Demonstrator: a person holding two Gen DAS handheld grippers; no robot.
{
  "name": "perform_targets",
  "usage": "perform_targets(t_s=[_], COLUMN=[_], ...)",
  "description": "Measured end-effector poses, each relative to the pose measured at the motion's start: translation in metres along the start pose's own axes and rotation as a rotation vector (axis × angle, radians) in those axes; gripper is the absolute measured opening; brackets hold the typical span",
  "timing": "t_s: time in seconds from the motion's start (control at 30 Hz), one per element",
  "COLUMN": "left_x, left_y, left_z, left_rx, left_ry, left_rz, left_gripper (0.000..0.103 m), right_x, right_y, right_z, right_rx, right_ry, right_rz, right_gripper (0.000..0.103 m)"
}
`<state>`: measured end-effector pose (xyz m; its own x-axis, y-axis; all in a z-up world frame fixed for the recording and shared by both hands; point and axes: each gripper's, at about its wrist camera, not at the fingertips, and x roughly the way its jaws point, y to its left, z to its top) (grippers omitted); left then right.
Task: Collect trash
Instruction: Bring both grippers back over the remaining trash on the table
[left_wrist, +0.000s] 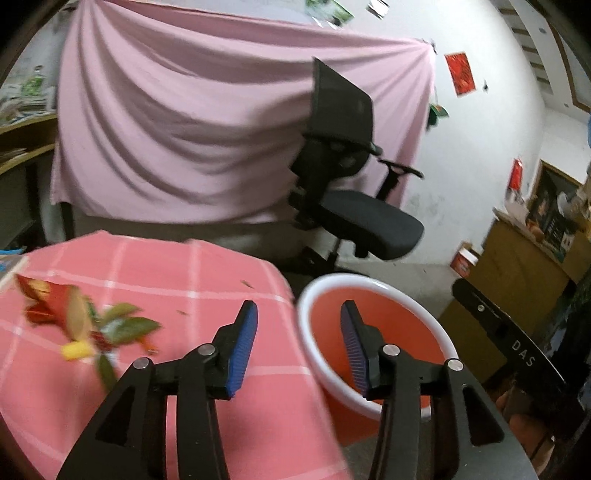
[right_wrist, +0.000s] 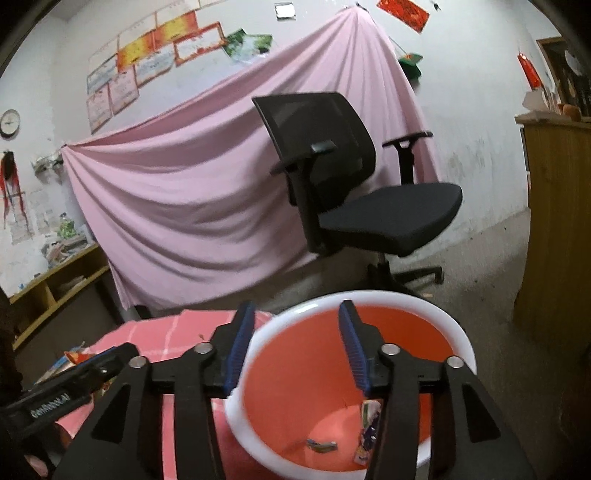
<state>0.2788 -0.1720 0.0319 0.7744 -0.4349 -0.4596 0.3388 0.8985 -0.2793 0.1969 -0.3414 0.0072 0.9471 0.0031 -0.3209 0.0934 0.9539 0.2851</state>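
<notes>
The left claw (left_wrist: 299, 347) had its two blue pads (left_wrist: 242, 350) apart, and nothing was between them. It hung right over the edge of the table, with one pad above the pink checked cloth (left_wrist: 184, 273) and the other above the red bin (left_wrist: 373, 332). The right claw (right_wrist: 295, 347) was open too, and it held nothing. It pointed down into that same bin (right_wrist: 317, 369), whose white rim sat just beside the table.

Down at the bottom of the bin lay two small wrappers (right_wrist: 367, 428), so some trash looked already dropped in.

The trash that was left lay on the cloth: a little heap of leaves and scraps (left_wrist: 81, 325), red, green and yellow bits all mixed. From the left claw this heap was off to the left side and a little farther out. The bin was on the other side, to the right. The heap was blurry, so I could not tell each piece apart. It seemed to stretch longways from the far left down toward the claw.

The left claw was the nearer one to the heap. The right claw was well apart from it, over the bin. So my guess was that the left claw should swing left across the cloth to reach the heap, then carry it back right to the bin.
</notes>
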Motion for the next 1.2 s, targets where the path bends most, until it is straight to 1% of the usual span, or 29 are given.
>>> perform_targets(t_s=[0.03,0.07,0.1,0.17,0.2,0.23,0.27,0.3,0.33,0.37,0.43,0.5,0.6,0.7,0.77,0.87,1.07,1.2], left_x=[-0.005,-0.014,-0.022,-0.033,-0.040,-0.044,-0.050,-0.054,-0.060,-0.066,-0.079,-0.086,-0.098,-0.109,-0.116,-0.122,-0.126,-0.122], left_y=[0.005,0.013,0.019,0.029,0.036,0.041,0.048,0.052,0.057,0.063,0.076,0.087,0.105,0.122,0.133,0.147,0.163,0.179], left_z=[0.001,0.003,0.004,0.005,0.006,0.006,0.006,0.005,0.003,0.001,-0.003,-0.008,-0.017,-0.031,-0.042,-0.052,-0.054,-0.052], left_rx=[-0.005,-0.014,-0.021,-0.026,-0.023,-0.021,-0.019,-0.016,-0.017,-0.018,-0.025,-0.034,-0.035,-0.022,-0.030,-0.043,-0.068,-0.116], left_ry=[-0.012,-0.038,-0.060,-0.088,-0.101,-0.111,-0.123,-0.138,-0.160,-0.188,-0.245,-0.272,-0.303,-0.308,-0.319,-0.310,-0.330,-0.297], left_rz=[0.009,0.023,0.034,0.051,0.062,0.071,0.083,0.095,0.110,0.128,0.161,0.187,0.236,0.287,0.319,0.353,0.379,0.378], left_gripper=[0.046,0.052,0.054,0.059,0.060,0.064,0.075,0.082,0.092,0.096,0.098,0.101,0.101,0.101,0.101,0.101,0.101,0.101], right_x=[0.000,-0.001,-0.002,-0.003,-0.004,-0.005,-0.006,-0.006,-0.006,-0.006,-0.009,-0.012,-0.016,-0.021,-0.022,-0.023,-0.017,-0.007], right_y=[0.004,0.010,0.015,0.027,0.032,0.037,0.044,0.050,0.057,0.061,0.074,0.085,0.102,0.117,0.124,0.134,0.154,0.171], right_z=[0.000,0.001,0.001,0.001,0.001,0.000,0.000,-0.001,-0.002,-0.002,-0.004,-0.007,-0.011,-0.016,-0.020,-0.024,-0.034,-0.041], right_rx=[-0.002,-0.006,-0.008,-0.011,-0.011,-0.011,-0.013,-0.017,-0.025,-0.031,-0.055,-0.082,-0.122,-0.162,-0.189,-0.224,-0.274,-0.326], right_ry=[-0.011,-0.025,-0.037,-0.069,-0.085,-0.097,-0.109,-0.117,-0.125,-0.133,-0.162,-0.186,-0.213,-0.241,-0.254,-0.267,-0.254,-0.224], right_rz=[0.002,0.008,0.014,0.028,0.035,0.041,0.050,0.059,0.069,0.075,0.097,0.115,0.139,0.160,0.166,0.174,0.195,0.217], right_gripper=[0.050,0.054,0.058,0.083,0.087,0.090,0.094,0.096,0.101,0.103,0.103,0.103,0.103,0.103,0.103,0.103,0.103,0.103])
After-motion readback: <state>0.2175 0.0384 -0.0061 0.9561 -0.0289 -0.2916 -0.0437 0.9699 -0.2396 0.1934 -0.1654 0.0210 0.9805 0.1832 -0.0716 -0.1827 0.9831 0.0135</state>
